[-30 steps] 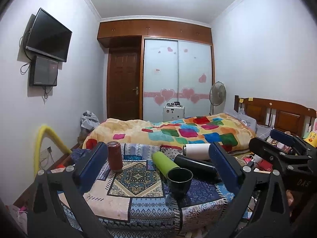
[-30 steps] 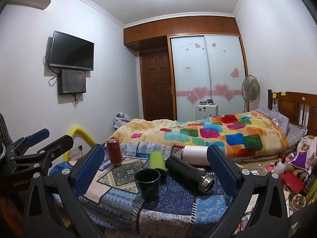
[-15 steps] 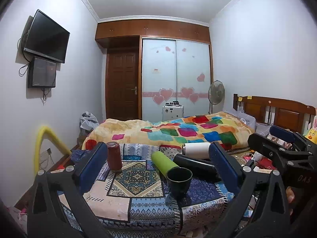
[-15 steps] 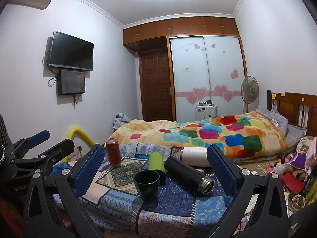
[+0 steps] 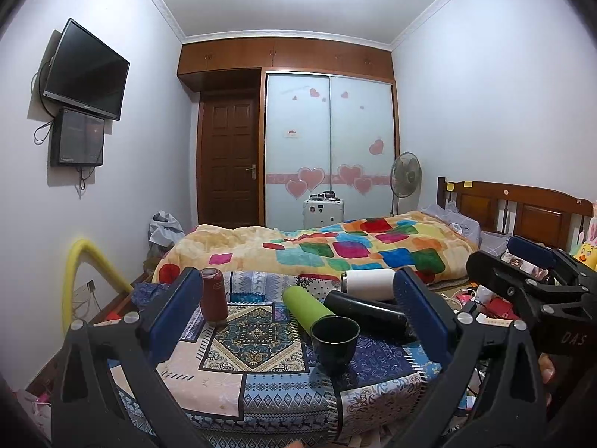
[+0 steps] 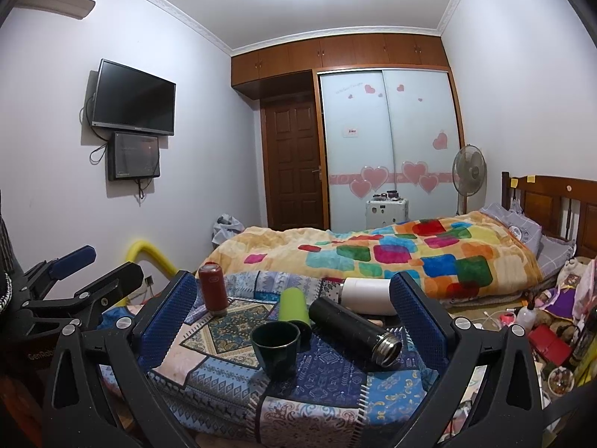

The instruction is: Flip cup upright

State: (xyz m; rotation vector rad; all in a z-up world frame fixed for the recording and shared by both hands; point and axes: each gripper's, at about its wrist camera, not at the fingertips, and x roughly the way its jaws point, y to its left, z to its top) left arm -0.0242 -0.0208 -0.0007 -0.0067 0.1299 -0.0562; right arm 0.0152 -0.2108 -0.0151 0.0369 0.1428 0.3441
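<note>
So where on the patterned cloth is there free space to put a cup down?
The cloth is bare between the red bottle and the dark cup, and along the near edge. Crowded behind the cup: green bottle, black flask, white bottle.

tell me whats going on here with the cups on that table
A person holds a gripper in each hand over a small cloth-covered table. Both the left gripper and right gripper are open and hold nothing. A dark green cup stands upright near the front, and a red bottle stands at the back left. The light green bottle, black flask and white bottle lie on their sides.
</note>
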